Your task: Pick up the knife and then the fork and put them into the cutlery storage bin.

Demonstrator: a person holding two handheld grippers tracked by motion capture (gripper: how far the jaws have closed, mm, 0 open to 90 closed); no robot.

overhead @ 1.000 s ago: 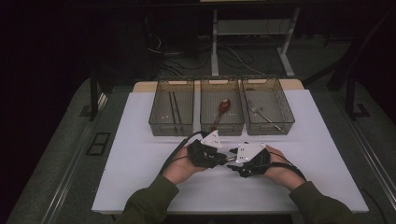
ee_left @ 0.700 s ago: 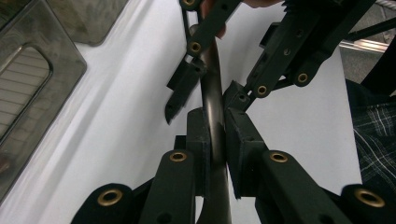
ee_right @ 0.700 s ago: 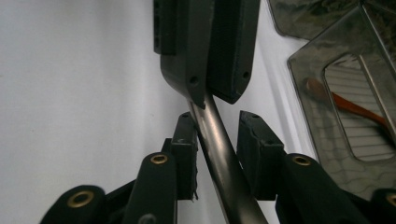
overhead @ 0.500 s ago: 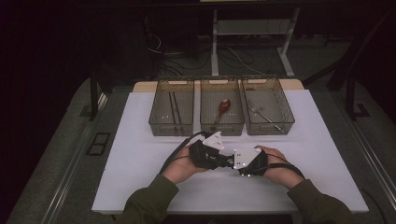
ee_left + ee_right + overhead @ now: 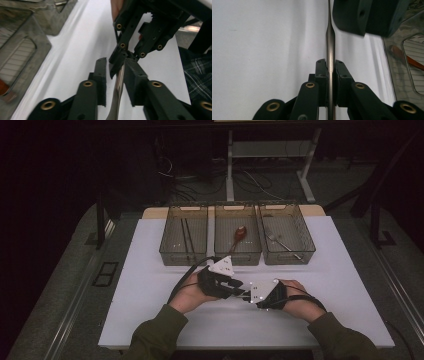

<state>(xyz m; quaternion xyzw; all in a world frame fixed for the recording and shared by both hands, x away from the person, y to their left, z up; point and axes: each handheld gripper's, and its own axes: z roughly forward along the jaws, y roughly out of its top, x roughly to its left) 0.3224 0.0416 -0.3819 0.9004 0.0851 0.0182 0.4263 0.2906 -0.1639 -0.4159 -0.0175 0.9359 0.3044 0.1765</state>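
Note:
A slim metal utensil handle (image 5: pixel 330 42) runs between both grippers at the front middle of the white table (image 5: pixel 150 285). My right gripper (image 5: pixel 330 62) has just closed, and its pads are now shut on the handle. It meets my left gripper (image 5: pixel 239 290) tip to tip. My left gripper (image 5: pixel 116 65) has just been opening. The handle (image 5: pixel 119 82) lies between its jaws against the right pad, and the left pad (image 5: pixel 101 72) stands clear of it. In that view the right gripper (image 5: pixel 125 57) grips the handle's far end. The utensil's head is hidden.
Three clear bins stand in a row at the back of the table. The left bin (image 5: pixel 170 251) holds black chopsticks (image 5: pixel 186 237), the middle bin (image 5: pixel 220 251) a brown spoon (image 5: pixel 239 233), and the right bin (image 5: pixel 306 251) a metal fork (image 5: pixel 280 241). Both forearms come in from the near edge.
Both hands have barely shifted, with the grippers still nose to nose at the table's front. The jaw movements are too small to make out in the high view.

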